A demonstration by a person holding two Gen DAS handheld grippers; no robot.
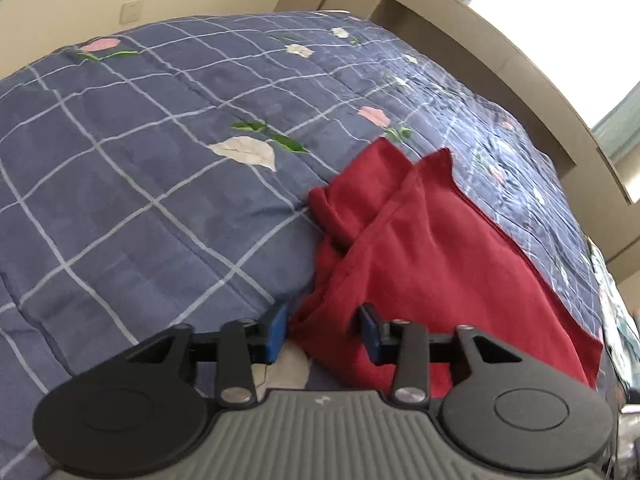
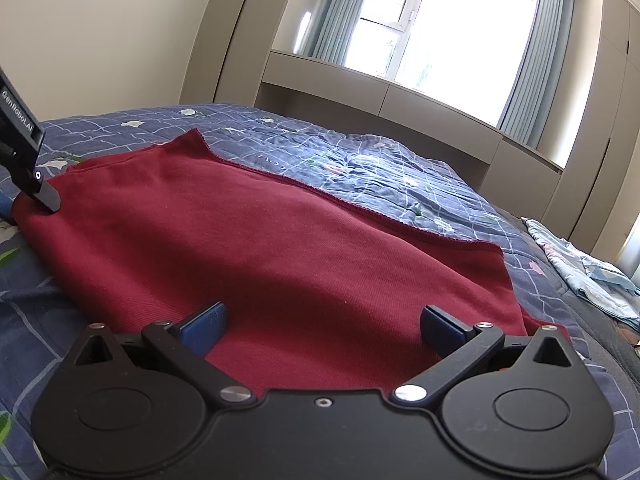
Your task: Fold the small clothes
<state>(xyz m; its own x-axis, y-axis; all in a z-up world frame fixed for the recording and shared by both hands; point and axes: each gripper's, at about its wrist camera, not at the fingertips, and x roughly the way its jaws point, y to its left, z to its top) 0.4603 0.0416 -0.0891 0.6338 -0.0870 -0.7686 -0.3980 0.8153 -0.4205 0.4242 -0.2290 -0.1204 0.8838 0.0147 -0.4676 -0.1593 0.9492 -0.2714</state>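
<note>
The red cloth [image 2: 248,248] lies on the bed [image 1: 120,200], soft, light and floppy. The left tool [image 1: 324,330] has a bunched corner between its half-shut jaws; whether it grips is unclear. The right tool [image 2: 322,330] is wide open above the near edge, a good spot to pinch.

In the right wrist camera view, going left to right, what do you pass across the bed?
Left gripper at the red garment's left edge → red garment spread on the blue checked quilt → bare rumpled quilt → light blue clothes at the far right.
</note>
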